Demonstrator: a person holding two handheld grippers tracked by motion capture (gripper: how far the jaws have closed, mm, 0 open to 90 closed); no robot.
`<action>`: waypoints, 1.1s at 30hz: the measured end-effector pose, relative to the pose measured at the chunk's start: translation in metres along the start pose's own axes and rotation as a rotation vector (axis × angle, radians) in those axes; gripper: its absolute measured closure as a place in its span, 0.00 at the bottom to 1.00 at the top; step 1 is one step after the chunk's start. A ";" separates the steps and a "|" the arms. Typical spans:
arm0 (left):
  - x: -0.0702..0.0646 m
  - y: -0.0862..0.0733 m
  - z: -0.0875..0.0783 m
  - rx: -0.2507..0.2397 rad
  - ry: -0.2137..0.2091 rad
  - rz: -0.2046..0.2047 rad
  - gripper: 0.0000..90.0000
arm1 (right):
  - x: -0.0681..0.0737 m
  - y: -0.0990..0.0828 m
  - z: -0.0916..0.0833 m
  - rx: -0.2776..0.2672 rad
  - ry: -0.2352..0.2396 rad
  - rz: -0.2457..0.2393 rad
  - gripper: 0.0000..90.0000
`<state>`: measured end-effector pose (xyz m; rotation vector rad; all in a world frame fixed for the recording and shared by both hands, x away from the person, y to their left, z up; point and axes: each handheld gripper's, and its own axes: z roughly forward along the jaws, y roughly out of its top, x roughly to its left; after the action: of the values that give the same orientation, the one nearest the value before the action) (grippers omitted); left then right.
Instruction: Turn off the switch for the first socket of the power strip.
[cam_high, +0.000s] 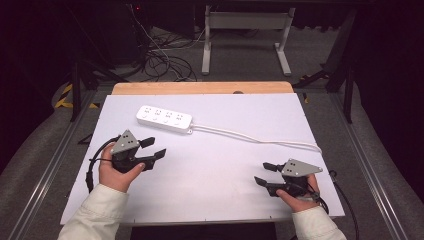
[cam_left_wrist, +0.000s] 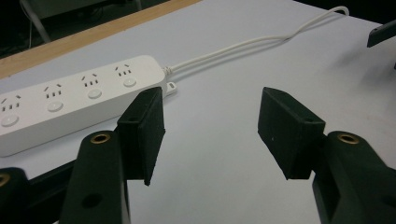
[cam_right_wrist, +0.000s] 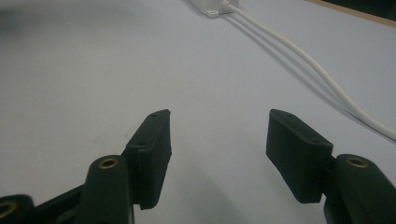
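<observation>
Both tools idle, jaws apart and empty: left gripper (cam_high: 152, 149) lower left, right gripper (cam_high: 264, 173) lower right. White power strip (cam_high: 164, 119) upper left of centre, cord (cam_high: 260, 140) trailing right. Likely strip next; approach level, straddle its narrow width squarely

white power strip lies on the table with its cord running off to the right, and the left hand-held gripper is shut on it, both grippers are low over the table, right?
Not quite. The left hand-held gripper is open and holds nothing: the left gripper view shows its jaws spread wide, with the power strip beyond them. The rest stands: the strip lies on the table, its cord runs off right, and the right hand-held gripper is low too.
</observation>
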<state>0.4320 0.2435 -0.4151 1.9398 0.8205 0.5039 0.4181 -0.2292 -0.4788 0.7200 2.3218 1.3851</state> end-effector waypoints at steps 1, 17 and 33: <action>0.000 0.001 0.001 0.002 -0.004 0.005 0.46 | 0.000 0.000 0.000 0.000 0.001 0.002 0.46; 0.014 0.026 0.014 0.055 -0.056 -0.002 0.82 | 0.000 0.000 0.000 0.002 0.003 0.003 0.46; 0.032 0.048 0.042 0.129 -0.075 -0.045 1.00 | -0.001 0.000 -0.001 0.005 0.003 -0.001 0.46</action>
<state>0.4972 0.2247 -0.3922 2.0406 0.8652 0.3561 0.4180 -0.2303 -0.4786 0.7185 2.3278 1.3816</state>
